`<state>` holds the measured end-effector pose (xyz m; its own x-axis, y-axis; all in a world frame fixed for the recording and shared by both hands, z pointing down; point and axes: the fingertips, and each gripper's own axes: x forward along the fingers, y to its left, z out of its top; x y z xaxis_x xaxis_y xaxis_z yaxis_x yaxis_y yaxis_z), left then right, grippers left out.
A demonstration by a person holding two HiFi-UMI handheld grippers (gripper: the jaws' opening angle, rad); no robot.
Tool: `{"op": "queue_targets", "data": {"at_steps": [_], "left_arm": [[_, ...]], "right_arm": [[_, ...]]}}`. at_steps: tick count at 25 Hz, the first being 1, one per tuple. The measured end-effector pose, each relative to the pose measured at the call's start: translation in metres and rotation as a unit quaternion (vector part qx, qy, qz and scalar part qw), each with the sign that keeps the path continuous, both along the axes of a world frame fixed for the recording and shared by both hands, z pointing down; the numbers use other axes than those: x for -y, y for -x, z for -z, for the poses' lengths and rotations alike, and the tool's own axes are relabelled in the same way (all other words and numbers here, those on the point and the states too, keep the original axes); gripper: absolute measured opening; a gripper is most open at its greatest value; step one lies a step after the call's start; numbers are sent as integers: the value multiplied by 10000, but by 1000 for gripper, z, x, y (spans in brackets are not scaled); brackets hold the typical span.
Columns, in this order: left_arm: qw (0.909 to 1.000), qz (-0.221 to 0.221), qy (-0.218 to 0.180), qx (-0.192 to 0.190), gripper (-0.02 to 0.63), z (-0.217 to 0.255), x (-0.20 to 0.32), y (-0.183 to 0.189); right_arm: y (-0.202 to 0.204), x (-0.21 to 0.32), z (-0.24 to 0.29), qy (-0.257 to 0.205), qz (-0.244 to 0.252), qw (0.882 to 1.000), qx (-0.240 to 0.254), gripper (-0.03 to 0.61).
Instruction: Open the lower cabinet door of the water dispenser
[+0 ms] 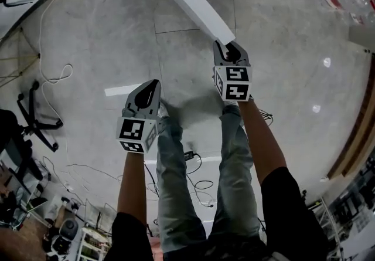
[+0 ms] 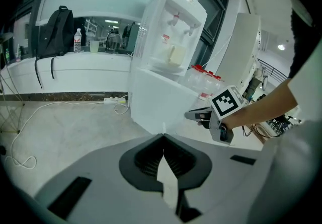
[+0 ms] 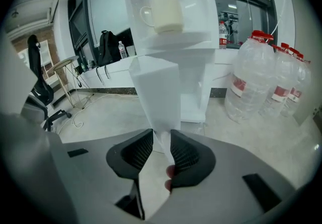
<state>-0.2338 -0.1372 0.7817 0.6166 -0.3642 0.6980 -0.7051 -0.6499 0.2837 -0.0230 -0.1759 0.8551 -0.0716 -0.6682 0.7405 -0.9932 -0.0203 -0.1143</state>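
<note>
The white water dispenser point(image 3: 166, 6) stands ahead, a cream cup in its tap niche. Its lower cabinet door point(image 3: 157, 92) is swung out toward me; in the head view the door point(image 1: 193, 4) runs as a long white slab from the dispenser to my right gripper point(image 1: 232, 50). That right gripper point(image 3: 162, 140) is shut on the door's free edge, which sits between the ribbed pads. My left gripper point(image 1: 151, 91) hangs over the floor to the left, apart from the door. In its own view the left gripper point(image 2: 163, 138) is shut with nothing in it, facing the door point(image 2: 156, 102).
Several large water bottles point(image 3: 261, 77) stand on the floor right of the dispenser. An office chair point(image 1: 35, 119) is at the left, cables point(image 1: 196, 180) trail by the person's legs. A power strip point(image 2: 115, 99) lies by the wall, a backpack point(image 2: 58, 24) on the counter.
</note>
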Motion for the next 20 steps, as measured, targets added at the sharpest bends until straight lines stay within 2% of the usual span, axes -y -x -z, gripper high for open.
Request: {"op": "queue_targets", "data": {"at_steps": [5, 14, 20], "left_arm": [[9997, -118, 213, -79, 11, 3, -10, 28], [9981, -491, 311, -218, 11, -4, 8, 67], [9973, -527, 401, -303, 11, 2, 5, 84]], "right_arm": [[42, -12, 0, 213, 47, 9998, -11, 120], [99, -12, -3, 373, -255, 9990, 17, 126], [142, -11, -2, 571, 115, 9983, 66, 124]]}}
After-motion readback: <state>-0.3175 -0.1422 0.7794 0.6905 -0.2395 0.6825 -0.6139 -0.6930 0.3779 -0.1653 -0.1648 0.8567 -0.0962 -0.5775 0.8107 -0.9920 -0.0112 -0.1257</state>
